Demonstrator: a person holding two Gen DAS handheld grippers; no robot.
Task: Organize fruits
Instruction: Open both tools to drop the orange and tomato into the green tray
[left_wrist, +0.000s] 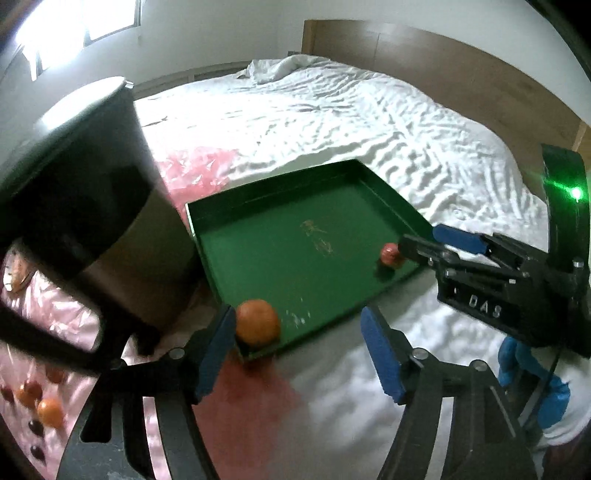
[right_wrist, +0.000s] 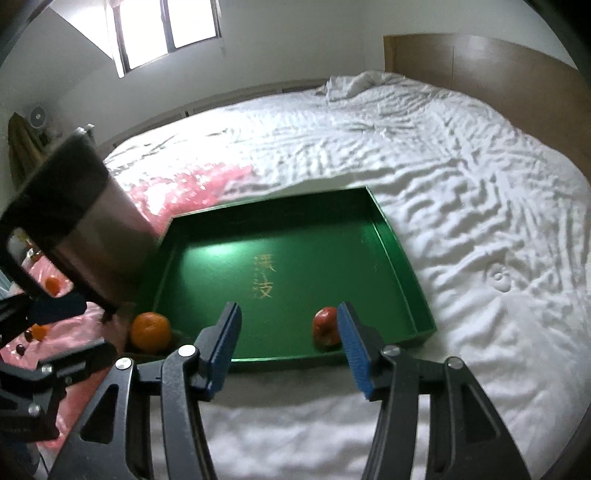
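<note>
Here the left tool (left_wrist: 299, 350) tips down over the near edge of the green tray (left_wrist: 258, 236) on the white bed (left_wrist: 332, 118). Its blue pads are spread apart and hold nothing. The orange (left_wrist: 257, 322) sits in the tray corner, just beside the left pad. The right tool (right_wrist: 288, 347) tips down too, wide apart and empty, with the red apple (right_wrist: 326, 326) just past its right pad. The tray floor ahead of both tools is bare. More small fruits (left_wrist: 44, 406) lie on pink plastic (left_wrist: 55, 317), off to the left.
</note>
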